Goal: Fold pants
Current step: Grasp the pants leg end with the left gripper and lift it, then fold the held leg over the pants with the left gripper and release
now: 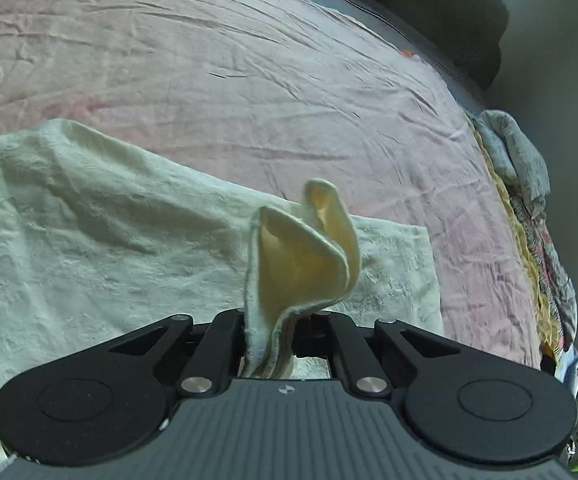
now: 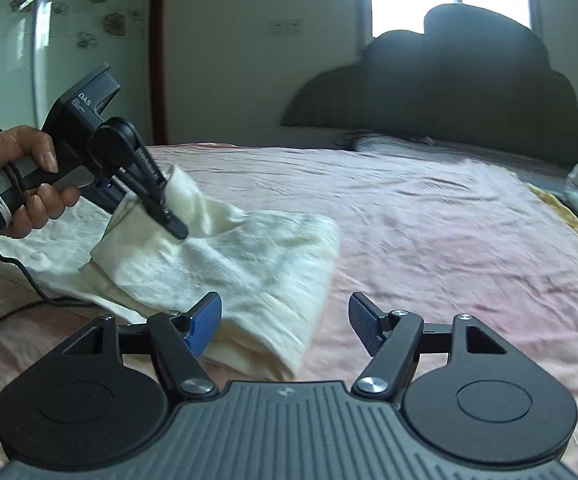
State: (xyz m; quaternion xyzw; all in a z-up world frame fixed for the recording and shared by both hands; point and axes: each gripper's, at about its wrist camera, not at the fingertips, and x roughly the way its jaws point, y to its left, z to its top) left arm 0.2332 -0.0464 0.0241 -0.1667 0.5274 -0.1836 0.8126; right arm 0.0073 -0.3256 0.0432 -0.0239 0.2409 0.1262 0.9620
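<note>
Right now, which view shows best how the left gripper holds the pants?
The right wrist view: it shows the left gripper from the side, shut on the cream pants. The left wrist view shows only bunched fabric poking up between its fingers.

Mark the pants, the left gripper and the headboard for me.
pants (image 2: pixel 249 264), right wrist view, top folded layer.
left gripper (image 2: pixel 171 222), right wrist view, tips clamped on cloth.
headboard (image 2: pixel 469 92), right wrist view, middle of its dark panel.

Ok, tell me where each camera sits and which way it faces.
Left wrist: on the left gripper, angled down at the cream pants it pinches on the pink sheet.
Right wrist: on the open right gripper, looking across the bed at the headboard; a hand shows.
Shared: pants, sheet.
</note>
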